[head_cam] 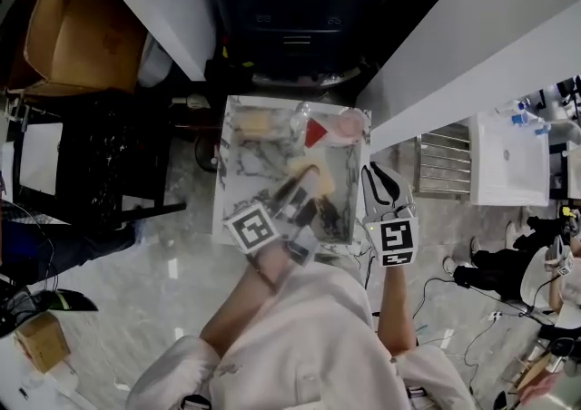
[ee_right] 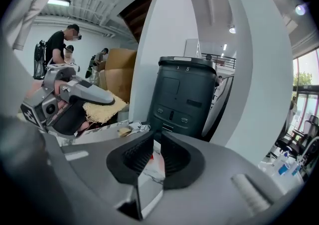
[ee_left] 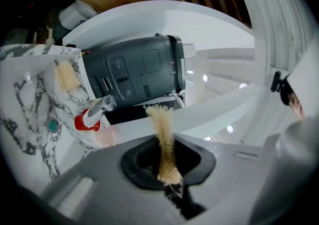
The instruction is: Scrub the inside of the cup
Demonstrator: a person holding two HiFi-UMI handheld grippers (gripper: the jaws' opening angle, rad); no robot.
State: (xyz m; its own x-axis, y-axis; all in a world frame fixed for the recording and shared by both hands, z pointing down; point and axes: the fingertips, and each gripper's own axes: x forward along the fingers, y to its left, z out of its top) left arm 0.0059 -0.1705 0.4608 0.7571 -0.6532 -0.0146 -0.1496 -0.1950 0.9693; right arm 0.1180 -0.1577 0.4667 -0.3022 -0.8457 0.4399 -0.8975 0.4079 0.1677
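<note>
A pink cup (head_cam: 347, 124) sits at the far right corner of the small marble table (head_cam: 238, 183), next to a red-capped item (head_cam: 314, 134). Over the middle of the table, my left gripper (head_cam: 309, 187) is shut on a tan fibrous scrubber (head_cam: 304, 172). In the left gripper view the scrubber (ee_left: 162, 129) sticks up from between the jaws, with the red-capped item (ee_left: 87, 119) beyond it. My right gripper (head_cam: 379, 178) hovers off the table's right edge. Its jaws stand a narrow gap apart around nothing (ee_right: 153, 162). It sees the left gripper (ee_right: 65, 100) and scrubber (ee_right: 104, 110).
A second tan sponge (head_cam: 257, 122) lies at the table's far left. A dark grey bin (head_cam: 300, 9) stands behind the table between white counters (head_cam: 472, 45). A cardboard box (head_cam: 77, 23) and a black frame (head_cam: 100, 163) are to the left. A metal rack (head_cam: 445, 163) is at right.
</note>
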